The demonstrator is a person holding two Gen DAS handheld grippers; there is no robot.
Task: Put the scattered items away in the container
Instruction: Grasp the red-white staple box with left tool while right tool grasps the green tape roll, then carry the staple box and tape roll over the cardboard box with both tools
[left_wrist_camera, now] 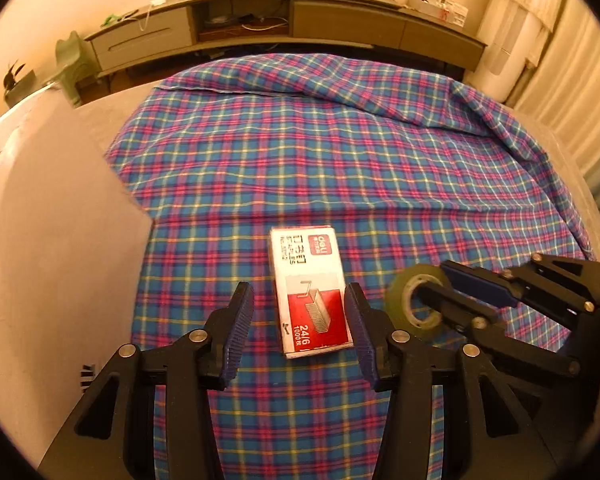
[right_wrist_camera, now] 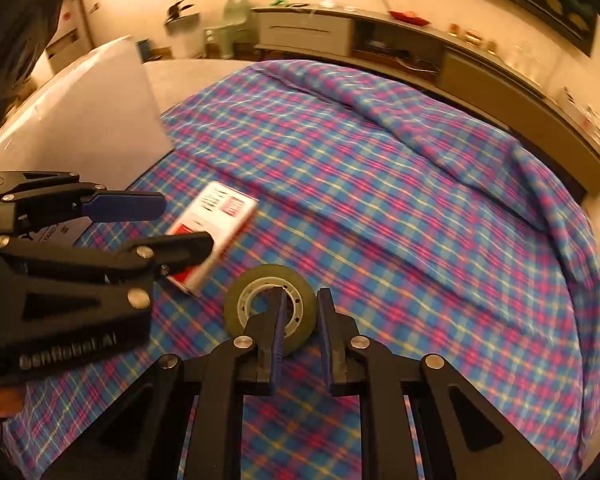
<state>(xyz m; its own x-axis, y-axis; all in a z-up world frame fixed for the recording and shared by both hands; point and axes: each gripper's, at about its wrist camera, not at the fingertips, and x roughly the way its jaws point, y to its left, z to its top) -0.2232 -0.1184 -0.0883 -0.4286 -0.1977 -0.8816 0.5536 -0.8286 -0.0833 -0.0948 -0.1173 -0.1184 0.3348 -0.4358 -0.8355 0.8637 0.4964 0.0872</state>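
Note:
A red and white staples box (left_wrist_camera: 310, 280) lies flat on the plaid cloth (left_wrist_camera: 340, 168). My left gripper (left_wrist_camera: 299, 288) stands open astride it, with a gap between the left pad and the box. The right wrist view shows the same left gripper (right_wrist_camera: 188, 222) over the staples box (right_wrist_camera: 224, 208). A roll of clear tape (right_wrist_camera: 260, 280) stands on edge to the right of the box. My right gripper (right_wrist_camera: 301, 292) is shut on its ring, one finger through the core and one outside. In the left wrist view the right gripper (left_wrist_camera: 434, 280) holds the tape roll (left_wrist_camera: 400, 300).
A white container wall (left_wrist_camera: 60, 240) rises at the left edge of the cloth and shows as a pale box (right_wrist_camera: 88, 120) in the right wrist view. The plaid cloth is rumpled into folds at the far right. A long low cabinet (left_wrist_camera: 284, 28) runs along the back wall.

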